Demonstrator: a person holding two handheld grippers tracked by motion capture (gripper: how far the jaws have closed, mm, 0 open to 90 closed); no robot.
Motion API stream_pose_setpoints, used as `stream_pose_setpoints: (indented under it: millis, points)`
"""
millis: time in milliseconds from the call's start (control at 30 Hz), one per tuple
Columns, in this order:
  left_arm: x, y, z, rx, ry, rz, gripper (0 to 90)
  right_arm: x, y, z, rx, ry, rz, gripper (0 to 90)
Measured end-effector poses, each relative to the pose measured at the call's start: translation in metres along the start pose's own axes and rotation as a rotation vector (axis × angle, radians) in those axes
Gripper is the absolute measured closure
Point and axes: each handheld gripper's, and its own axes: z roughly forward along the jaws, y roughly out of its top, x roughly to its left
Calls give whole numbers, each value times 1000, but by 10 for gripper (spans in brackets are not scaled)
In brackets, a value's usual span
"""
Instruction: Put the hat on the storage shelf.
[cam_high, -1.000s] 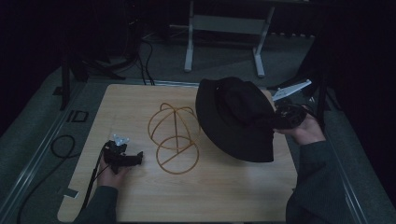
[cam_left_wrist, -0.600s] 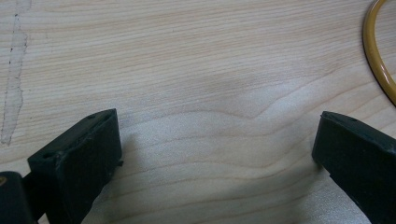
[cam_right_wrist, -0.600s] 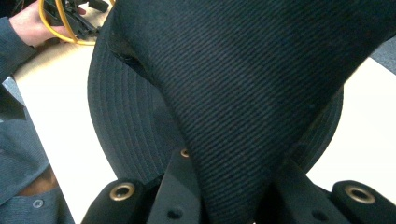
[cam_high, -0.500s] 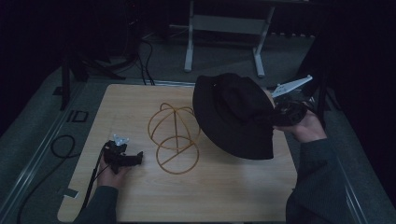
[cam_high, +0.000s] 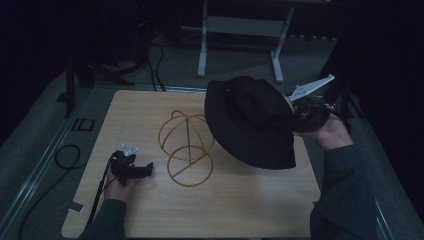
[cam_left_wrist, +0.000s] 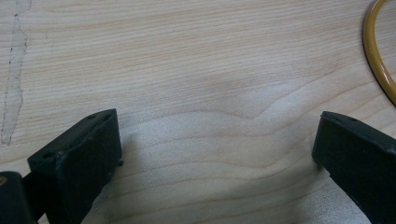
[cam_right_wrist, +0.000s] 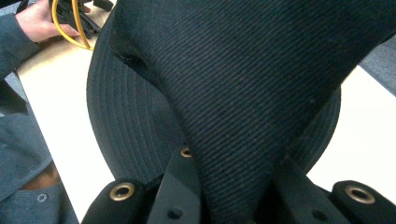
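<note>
Nearest, on the left side of the pale wooden table (cam_high: 235, 210), lay the left gripper (cam_high: 134, 169) in a hand, black and blocky, jaws spread wide apart with only bare wood grain between them, nothing gripped. Just right of it stood a yellow wire hat stand (cam_high: 188, 148): thin round rod bent into a flat ring at the base and crossing arcs forming a dome above, hollow, with nothing resting on it. In the left gripper view, glimpsed one curved stretch of that yellow rod (cam_left_wrist: 377, 56) at the right edge, lying on the wood. Farther right, held up off the table above its right part and beside the stand, hung a black bucket hat (cam_high: 252, 120): woven twill cloth with fine diagonal ribs, a broad floppy brim stitched in concentric rows, a soft dented crown, small brass eyelets (cam_right_wrist: 123, 190) along its side. Clamped tight on a fold of that cloth, the right gripper (cam_right_wrist: 236, 186), jaws pressed against the fabric from both sides, gripped in a hand at the table's right edge.
</note>
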Motion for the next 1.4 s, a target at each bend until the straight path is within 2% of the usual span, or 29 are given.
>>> stream_pose_setpoints:
  millis: [600,1400]
  points:
    - [0,0,0,-1,0,-1,15,7,22,-11,-1,-15,-42,868]
    - [-1,0,0,-2,-4,2,15,28,50,-7,-8,35,-129,867]
